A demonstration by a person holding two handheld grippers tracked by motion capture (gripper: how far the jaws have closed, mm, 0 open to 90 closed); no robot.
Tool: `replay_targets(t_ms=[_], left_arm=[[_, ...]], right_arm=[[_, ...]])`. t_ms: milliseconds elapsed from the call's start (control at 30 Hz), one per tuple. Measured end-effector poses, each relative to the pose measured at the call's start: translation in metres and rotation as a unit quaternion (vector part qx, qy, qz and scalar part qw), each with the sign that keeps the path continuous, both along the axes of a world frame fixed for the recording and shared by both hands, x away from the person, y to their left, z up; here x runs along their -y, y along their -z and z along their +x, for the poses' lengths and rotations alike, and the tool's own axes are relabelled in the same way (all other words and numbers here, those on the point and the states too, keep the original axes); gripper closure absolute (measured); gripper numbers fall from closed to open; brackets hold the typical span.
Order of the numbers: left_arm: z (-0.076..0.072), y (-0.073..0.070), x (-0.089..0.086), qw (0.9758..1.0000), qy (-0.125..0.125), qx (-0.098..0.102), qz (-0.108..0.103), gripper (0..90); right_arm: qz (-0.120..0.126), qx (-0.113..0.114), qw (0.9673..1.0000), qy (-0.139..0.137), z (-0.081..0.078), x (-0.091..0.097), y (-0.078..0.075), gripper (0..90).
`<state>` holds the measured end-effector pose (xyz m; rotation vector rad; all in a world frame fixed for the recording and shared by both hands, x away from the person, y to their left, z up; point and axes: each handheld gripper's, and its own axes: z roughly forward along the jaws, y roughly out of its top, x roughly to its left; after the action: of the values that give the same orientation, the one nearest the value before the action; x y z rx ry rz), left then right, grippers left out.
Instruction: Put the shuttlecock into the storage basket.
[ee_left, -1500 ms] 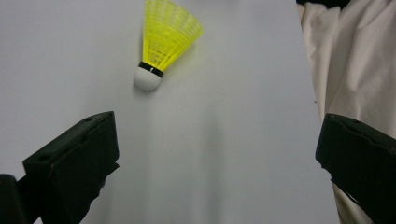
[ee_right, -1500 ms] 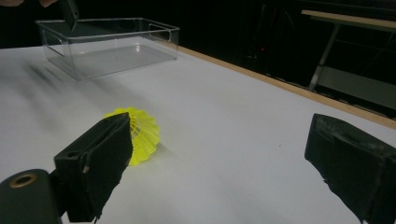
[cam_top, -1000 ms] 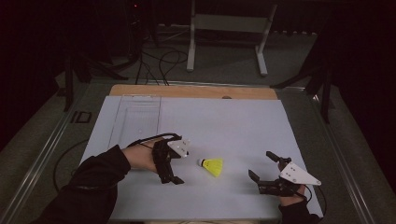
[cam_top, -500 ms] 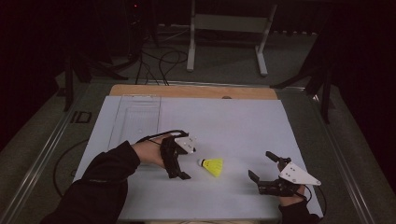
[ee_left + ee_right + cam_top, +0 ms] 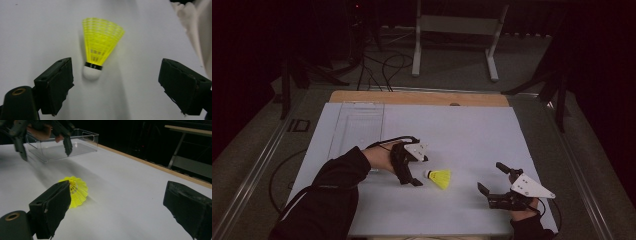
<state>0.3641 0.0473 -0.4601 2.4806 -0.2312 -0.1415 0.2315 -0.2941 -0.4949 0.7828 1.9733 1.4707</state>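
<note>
- Since the earlier frame, the left gripper [image 5: 416,171] had moved rightward to just beside the yellow plastic-mesh shuttlecock with a white cork tip [image 5: 439,178], its jaws having just been closing a little; the right gripper [image 5: 493,181] had kept its place, well to the shuttlecock's right.
- High view: the shuttlecock lay on its side on the white table sheet [image 5: 462,135], cork toward the left gripper, between both grippers.
- Left gripper view: the jaws stood spread, the shuttlecock [image 5: 100,50] lying just beyond them, untouched, cork nearest.
- Right gripper view: its jaws stood wide apart, empty; beyond the shuttlecock [image 5: 76,190] sat a clear plastic box [image 5: 75,143].
</note>
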Motion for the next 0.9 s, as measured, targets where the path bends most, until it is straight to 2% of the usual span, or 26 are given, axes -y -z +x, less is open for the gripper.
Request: replay_targets(t_ms=[200, 367, 433, 533, 633, 800, 900], left_arm=[[0.006, 0.007, 0.005, 1.0, 0.0, -0.005, 0.007, 15.4], [0.012, 0.019, 0.012, 0.9999, -0.004, -0.005, 0.015, 17.7], [0.012, 0.019, 0.012, 0.9999, -0.004, -0.005, 0.015, 18.3], [0.016, 0.028, 0.019, 0.999, -0.003, 0.009, 0.044, 21.5], [0.016, 0.03, 0.024, 0.9985, -0.002, 0.012, 0.054, 24.4], [0.018, 0.034, 0.031, 0.9979, 0.004, 0.013, 0.063, 33.2], [0.019, 0.037, 0.033, 0.997, 0.009, 0.014, 0.075, 39.9]], right_arm=[[0.001, -0.001, 1.0, 0.0, 0.0, 0.0, 0.0, 7.5], [0.0, 0.0, 1.0, -0.002, 0.0, 0.0, 0.0, 7.5], [0.0, -0.001, 1.0, -0.001, 0.0, 0.0, 0.0, 7.5], [0.0, 0.0, 1.0, -0.003, 0.0, 0.0, 0.0, 7.5], [-0.001, -0.001, 1.0, -0.004, 0.0, 0.0, 0.0, 7.5], [-0.002, -0.001, 1.0, -0.005, 0.0, 0.0, 0.0, 7.5], [-0.001, -0.002, 1.0, -0.004, 0.0, 0.001, 0.0, 7.5]])
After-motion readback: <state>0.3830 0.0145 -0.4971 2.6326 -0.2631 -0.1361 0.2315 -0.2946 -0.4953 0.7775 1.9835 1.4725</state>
